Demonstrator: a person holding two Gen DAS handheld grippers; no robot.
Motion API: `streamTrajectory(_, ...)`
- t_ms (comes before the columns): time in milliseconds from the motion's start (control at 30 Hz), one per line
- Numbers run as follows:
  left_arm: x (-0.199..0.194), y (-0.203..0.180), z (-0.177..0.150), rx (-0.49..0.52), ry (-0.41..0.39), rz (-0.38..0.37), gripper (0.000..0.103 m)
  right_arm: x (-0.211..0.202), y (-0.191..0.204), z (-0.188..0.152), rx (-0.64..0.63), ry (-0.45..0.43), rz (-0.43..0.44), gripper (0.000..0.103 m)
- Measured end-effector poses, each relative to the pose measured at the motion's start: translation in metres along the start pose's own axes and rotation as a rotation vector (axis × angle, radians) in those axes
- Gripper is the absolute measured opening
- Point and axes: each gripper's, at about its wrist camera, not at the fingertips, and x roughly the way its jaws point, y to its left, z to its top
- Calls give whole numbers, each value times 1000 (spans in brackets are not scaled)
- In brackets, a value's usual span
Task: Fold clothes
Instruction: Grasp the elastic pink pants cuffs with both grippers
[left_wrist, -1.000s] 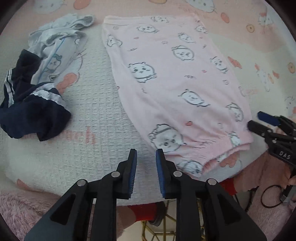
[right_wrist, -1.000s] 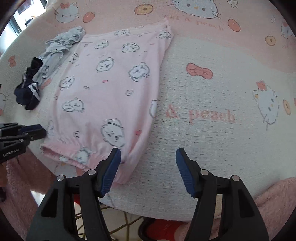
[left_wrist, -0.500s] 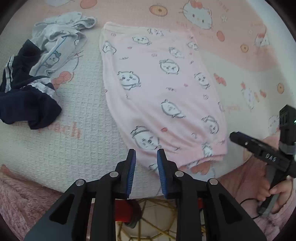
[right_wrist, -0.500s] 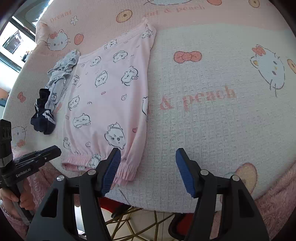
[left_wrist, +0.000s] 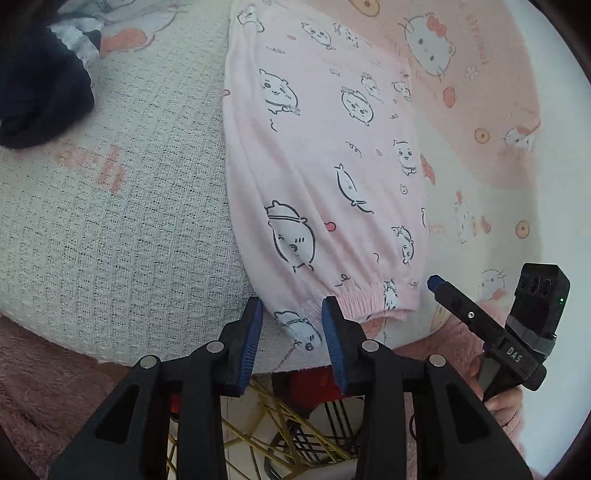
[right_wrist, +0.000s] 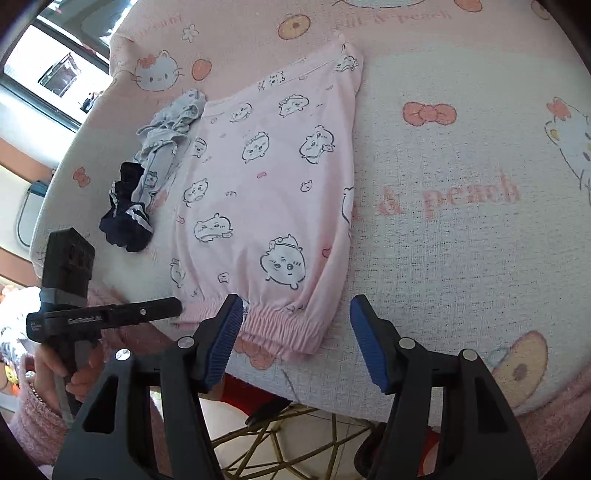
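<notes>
Pink trousers (right_wrist: 266, 192) spread flat along the bed (right_wrist: 461, 258), doubled leg over leg, gathered cuffs at the near edge, waistband toward the far side. Left gripper (left_wrist: 291, 325) poised at the near edge, jaws released and straddling the outer corner of the cuffs without pressing cloth. Right gripper (right_wrist: 295, 332) level with the other cuff corner, jaws spread wide, holding nothing.

Risks, judged from this layout: stacked cuffs, so a shallow pinch likely to catch the top layer alone and peel the legs apart on the lift; uneven bites at the two corners apt to skew any fold; elastic hem close to the edge, easily dragged off the bed; knit blanket (left_wrist: 129, 221) underneath liable to be nipped along with the fabric. Farther back toward the left edge, navy garment (right_wrist: 127, 225) and grey garment (right_wrist: 166, 129) bunched just beside the trousers, open to snagging in a wide sweep.
</notes>
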Motion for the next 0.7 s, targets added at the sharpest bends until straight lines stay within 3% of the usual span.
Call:
streamTrajectory(100, 7, -6, -5, 4, 16, -10, 35, 14, -7, -7, 11, 79, -34, 62)
streamTrajectory(200, 10, -13, -8, 21, 1, 14, 29, 16, -4, -3, -14, 98, -1, 56)
streamTrajectory(233, 10, -14, -9, 21, -10, 16, 28, 20, -5, -2, -12, 99, 21, 48)
streamTrajectory(333, 37, -21, 5, 16, -35, 16, 27, 20, -9, -3, 15, 95, 50, 41)
streamTrajectory(533, 46, -24, 11, -8, -68, 21, 28, 22, -6, -2, 35, 53, 58, 42)
streamTrajectory(633, 38, -18, 8, -25, -70, 15, 24, 20, -3, -2, 27, 51, 36, 31)
streamTrajectory(700, 35, -15, 6, -39, -73, 15, 24, 18, -5, -3, 52, 50, 46, 31)
